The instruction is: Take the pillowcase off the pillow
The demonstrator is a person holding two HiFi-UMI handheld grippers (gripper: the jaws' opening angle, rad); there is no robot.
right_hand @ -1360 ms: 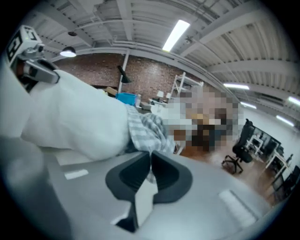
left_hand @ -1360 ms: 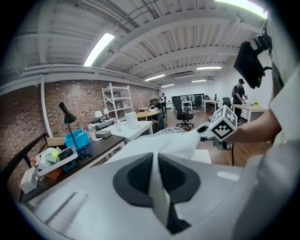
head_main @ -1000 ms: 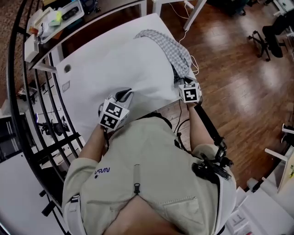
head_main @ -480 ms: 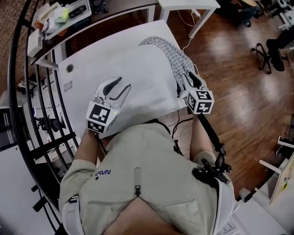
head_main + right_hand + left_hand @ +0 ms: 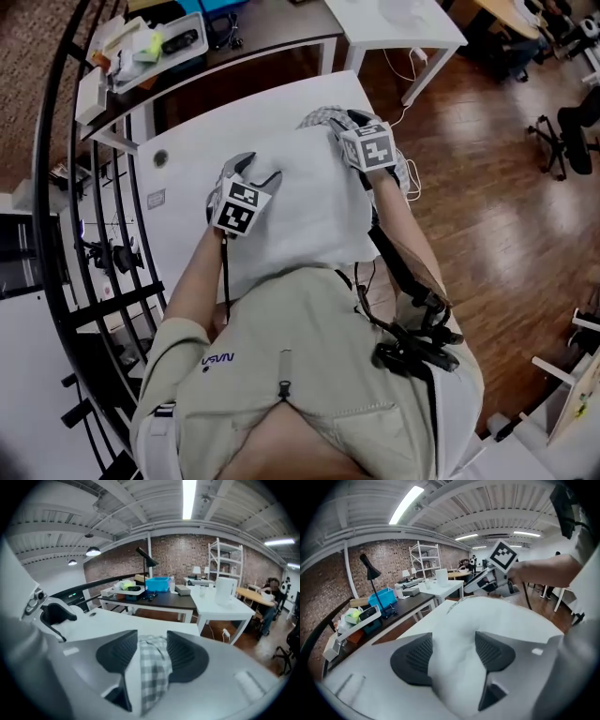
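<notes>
A white pillow (image 5: 309,202) lies on the white table (image 5: 187,169), with the grey checked pillowcase (image 5: 319,117) bunched at its far end. My left gripper (image 5: 260,169) hangs over the pillow's left part, its jaws opening. Pillow cloth (image 5: 454,667) bulges between its pads (image 5: 412,660), and the left gripper (image 5: 452,653) is not clamped on it. My right gripper (image 5: 339,122) is at the far right corner, jaws opening. The checked pillowcase (image 5: 154,667) runs between the jaws of the right gripper (image 5: 152,656). The right gripper (image 5: 492,581) shows beyond the pillow in the left gripper view.
A dark desk (image 5: 262,37) with a tray of small items (image 5: 155,47) stands beyond the table. A white side table (image 5: 394,19) is at the far right. A black curved rack (image 5: 84,262) runs along the left, and wooden floor (image 5: 487,187) lies to the right.
Both grippers left the pillow's near edge and moved away from me. The left now sits over the pillow, the right at the checked end. Both jaws went from shut to open.
</notes>
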